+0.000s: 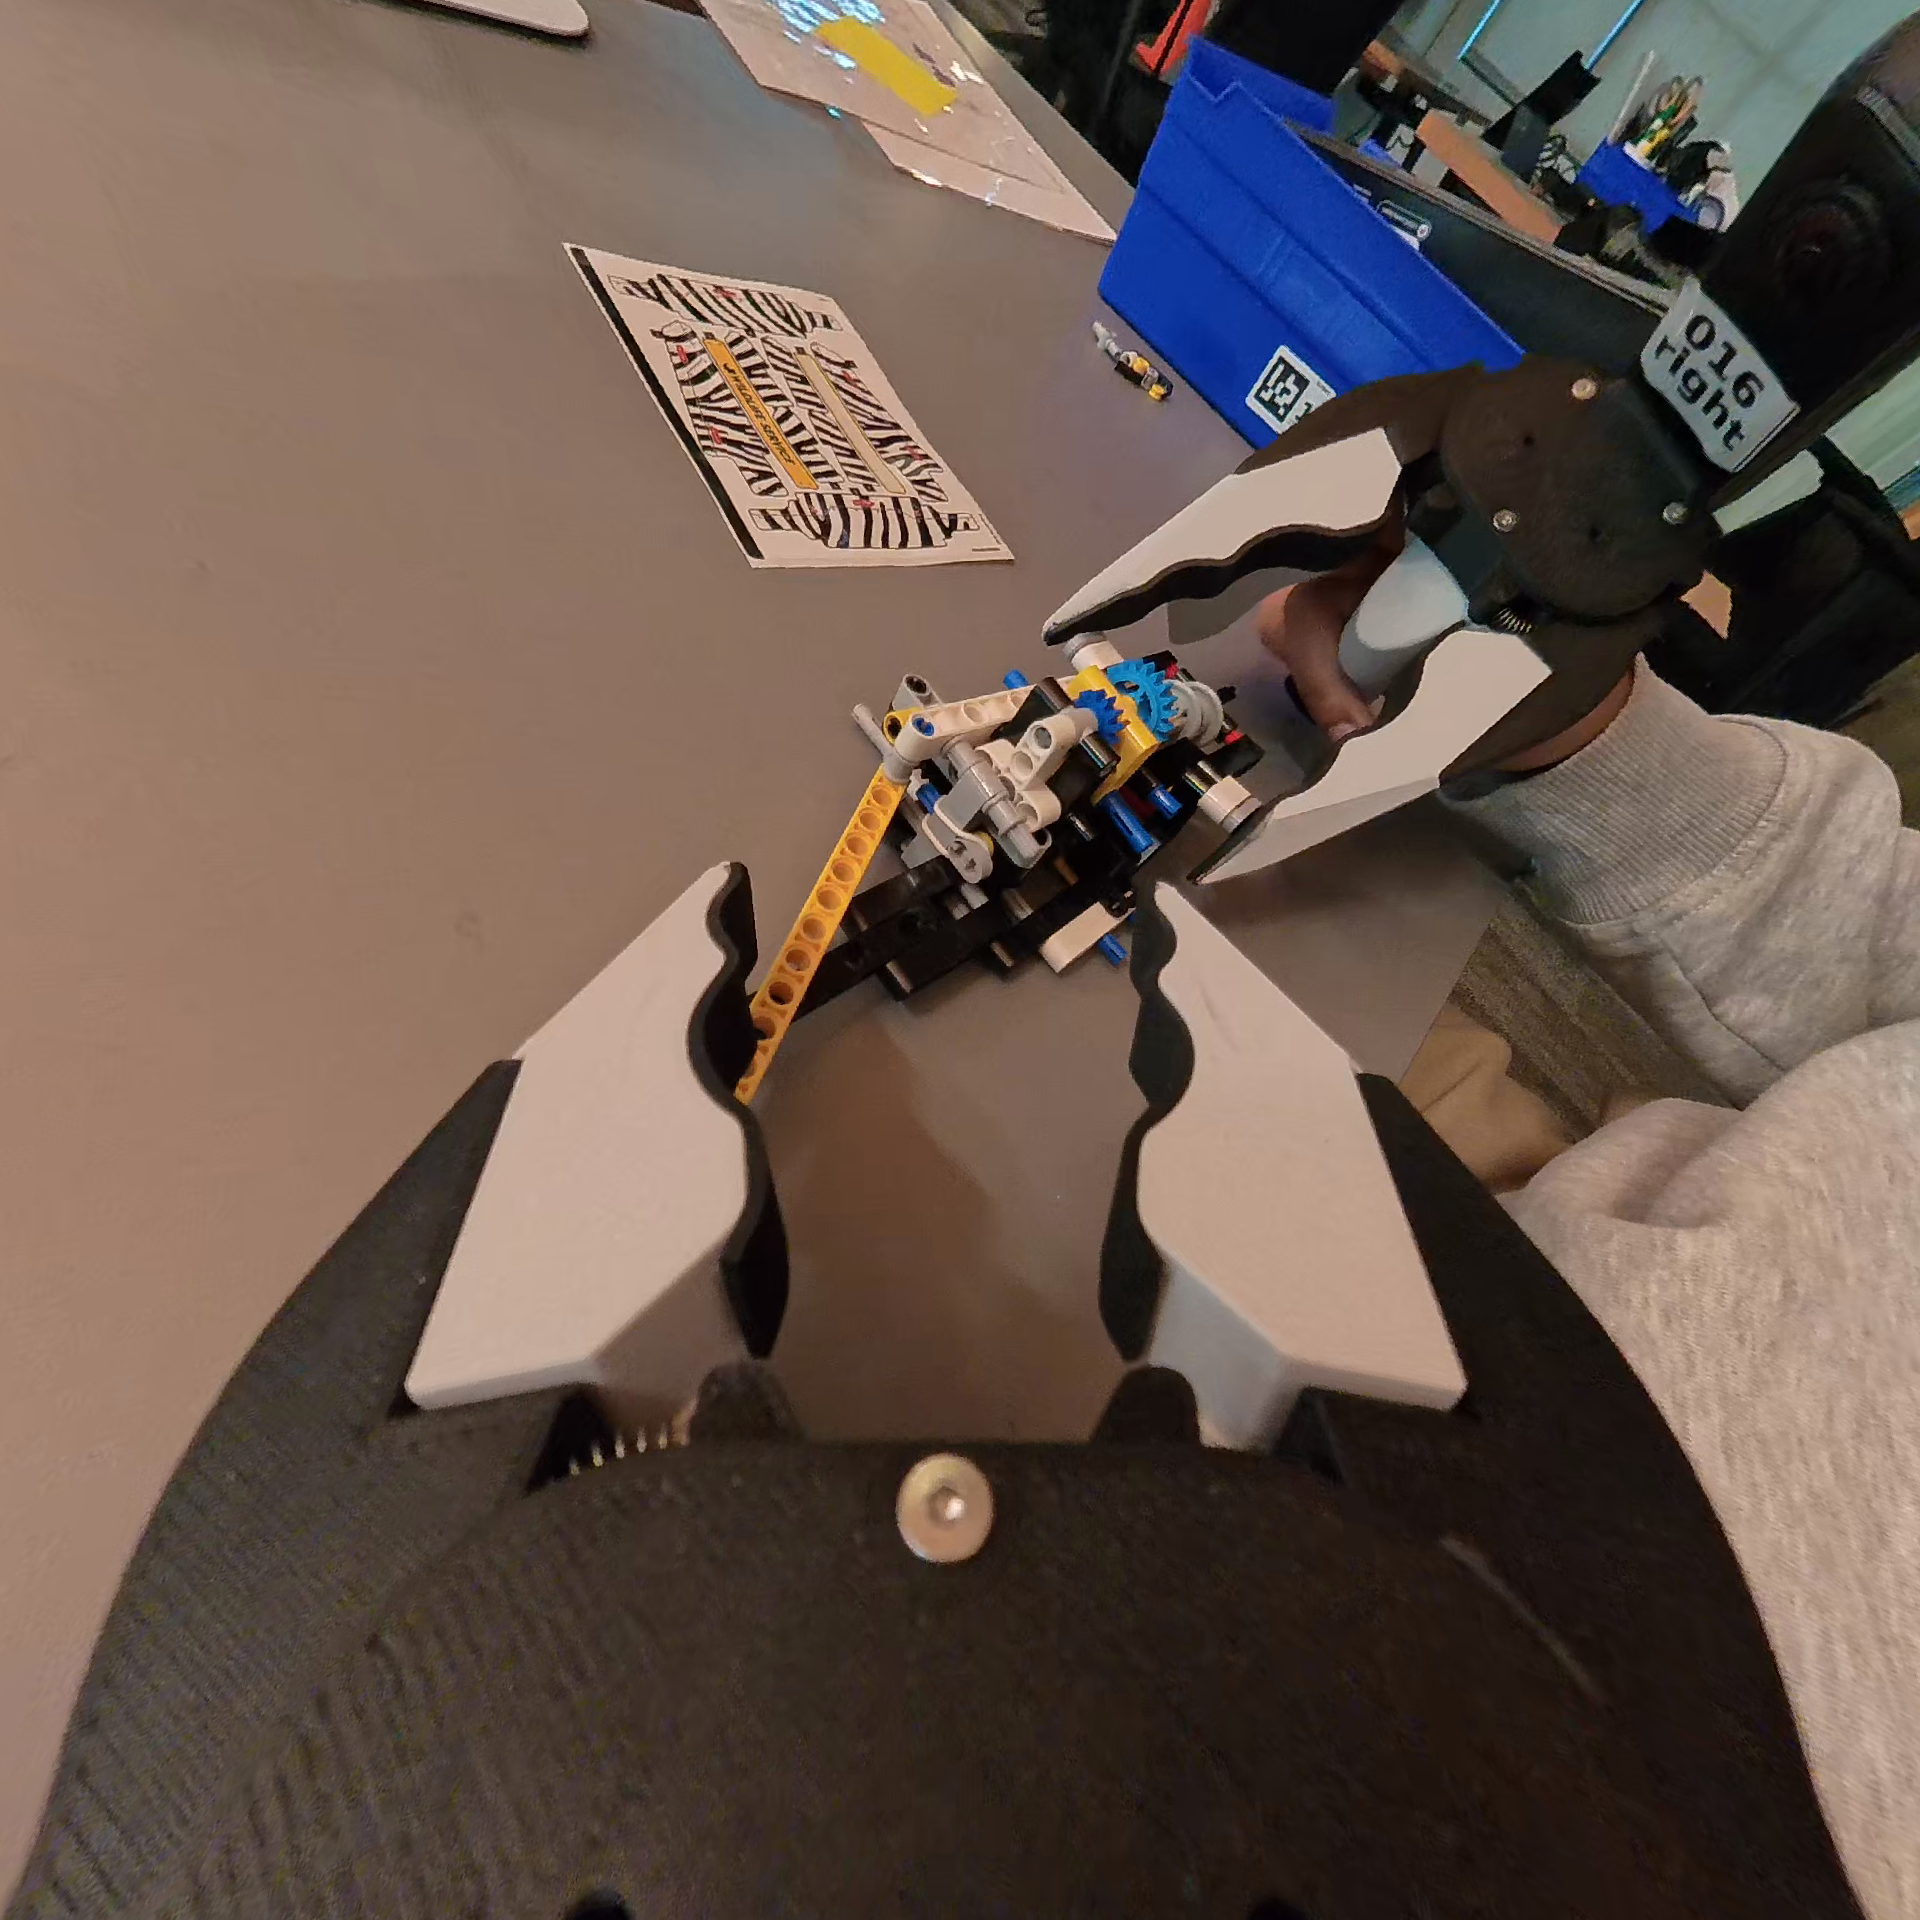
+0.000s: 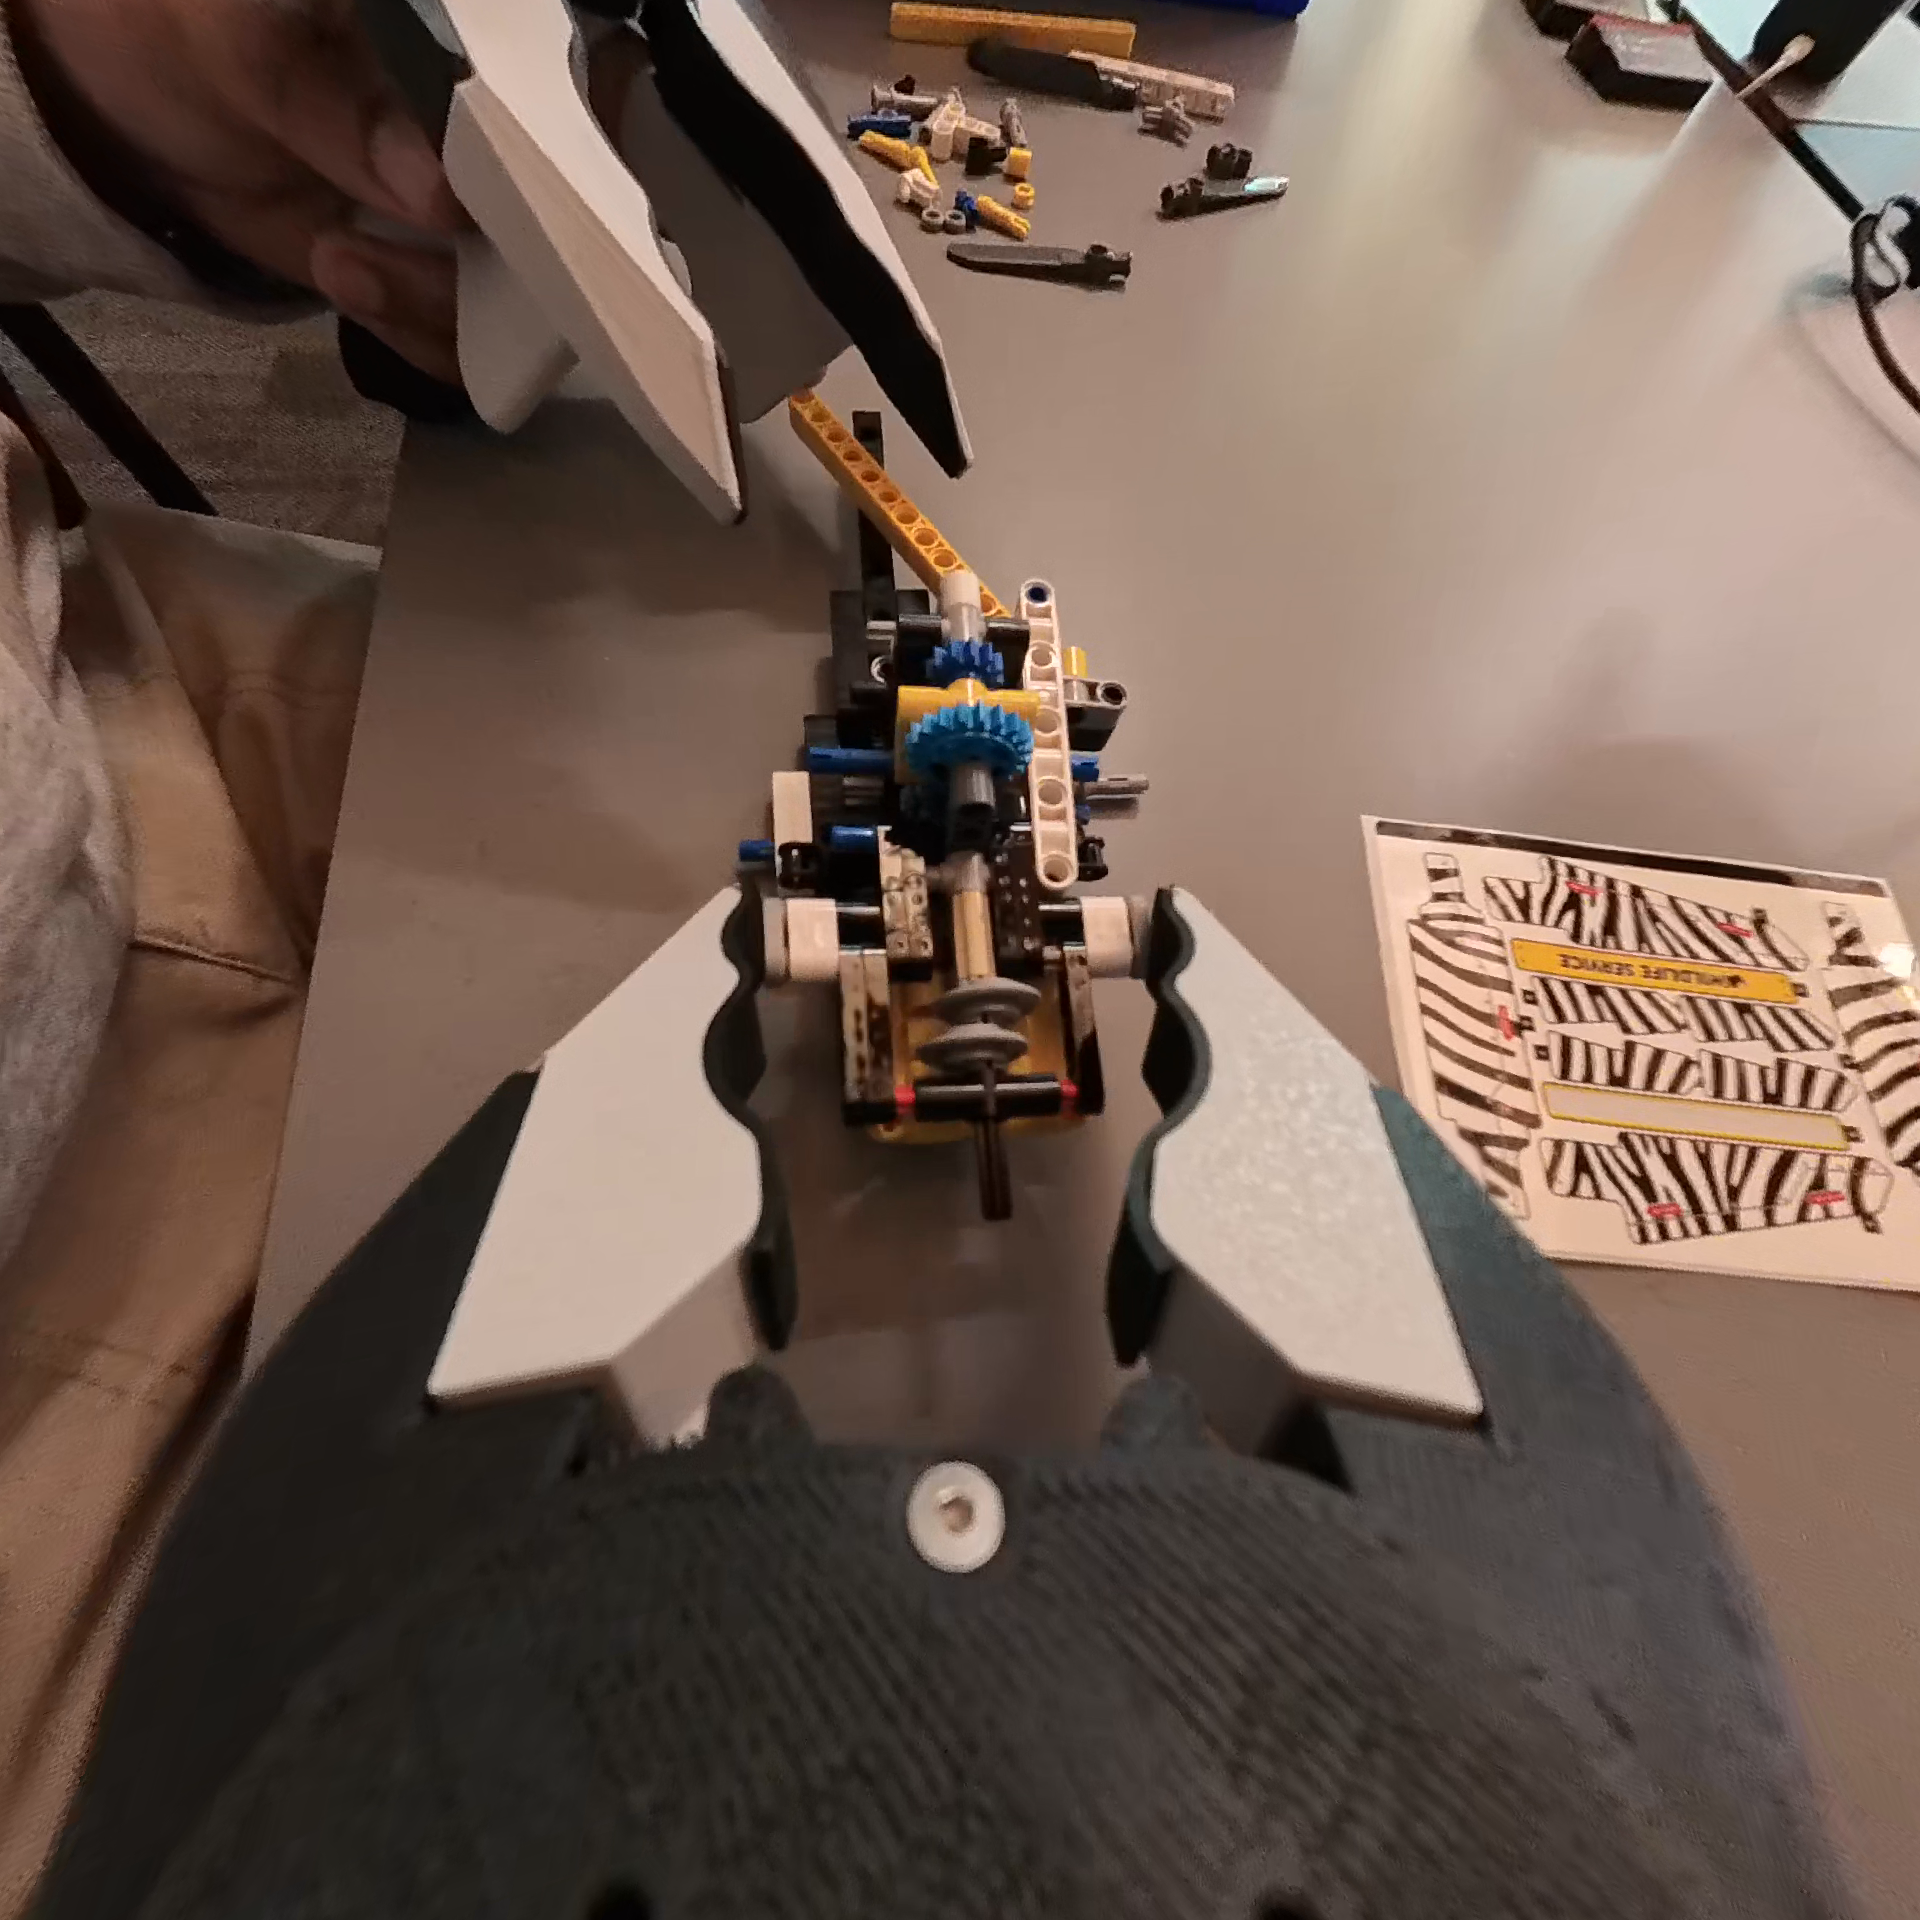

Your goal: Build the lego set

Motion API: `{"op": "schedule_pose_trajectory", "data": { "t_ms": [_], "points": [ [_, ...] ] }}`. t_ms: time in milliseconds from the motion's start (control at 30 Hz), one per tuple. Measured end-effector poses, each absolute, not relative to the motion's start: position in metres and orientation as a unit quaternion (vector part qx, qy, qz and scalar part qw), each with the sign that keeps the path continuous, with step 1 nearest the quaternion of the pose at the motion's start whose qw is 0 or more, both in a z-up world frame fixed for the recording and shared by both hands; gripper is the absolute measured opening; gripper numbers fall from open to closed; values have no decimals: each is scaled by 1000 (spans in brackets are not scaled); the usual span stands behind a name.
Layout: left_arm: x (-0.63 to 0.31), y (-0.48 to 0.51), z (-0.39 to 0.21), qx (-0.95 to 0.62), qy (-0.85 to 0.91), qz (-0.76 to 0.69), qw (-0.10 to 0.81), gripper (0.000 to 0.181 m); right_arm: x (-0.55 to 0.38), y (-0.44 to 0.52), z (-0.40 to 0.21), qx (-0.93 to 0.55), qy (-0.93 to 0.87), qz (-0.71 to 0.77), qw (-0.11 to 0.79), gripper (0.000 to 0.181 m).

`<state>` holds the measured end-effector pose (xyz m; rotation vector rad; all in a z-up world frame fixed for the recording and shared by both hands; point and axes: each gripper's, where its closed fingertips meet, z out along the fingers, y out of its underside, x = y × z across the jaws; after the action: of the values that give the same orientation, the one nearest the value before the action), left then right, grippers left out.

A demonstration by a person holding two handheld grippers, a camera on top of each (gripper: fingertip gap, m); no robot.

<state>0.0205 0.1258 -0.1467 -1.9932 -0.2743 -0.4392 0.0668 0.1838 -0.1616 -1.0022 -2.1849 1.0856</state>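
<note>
Two grippers are showing in the left wrist view, and the left gripper (image 1: 940, 914) is sitting spread wide with nothing between its fingers, right at the near end of the lego model (image 1: 1039, 810). One finger is covering the low end of the long yellow beam (image 1: 831, 894), so I can't tell whether they're touching. The right gripper (image 1: 1122, 748) is coming in from the far side, also spread, straddling the model's other end. One zebra-striped sticker sheet (image 1: 790, 410) is lying flat on the grey table (image 1: 312, 520), one blue bin (image 1: 1247, 260) is sitting at the far edge, and a few tiny loose bits (image 1: 1138, 364) beside it are too small to make out. Cluttered room behind is getting cut off by the gripper body. Over in the right wrist view, the right gripper (image 2: 951, 920) is standing open with its fingertips right beside the two white axle ends of the lego model (image 2: 956, 831), though actual contact is hard to call. Two blue gears (image 2: 964, 727) are showing on top. The left gripper (image 2: 847, 488) is hanging open over the yellow beam (image 2: 894, 499), partly blurred. One scattered pile of loose parts (image 2: 966, 145) is lying farther back, the count unreadable, and the sticker sheet (image 2: 1642, 1039) is running off the right edge.
</note>
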Motion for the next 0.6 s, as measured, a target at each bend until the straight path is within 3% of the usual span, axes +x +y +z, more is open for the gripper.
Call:
{"op": "schedule_pose_trajectory", "data": {
  "t_ms": [600],
  "points": [
    [23, 125, -149, -832, -115, -189, 509, 72, 59, 185, -153, -376, -778, 406, 297, 84]
  ]
}}
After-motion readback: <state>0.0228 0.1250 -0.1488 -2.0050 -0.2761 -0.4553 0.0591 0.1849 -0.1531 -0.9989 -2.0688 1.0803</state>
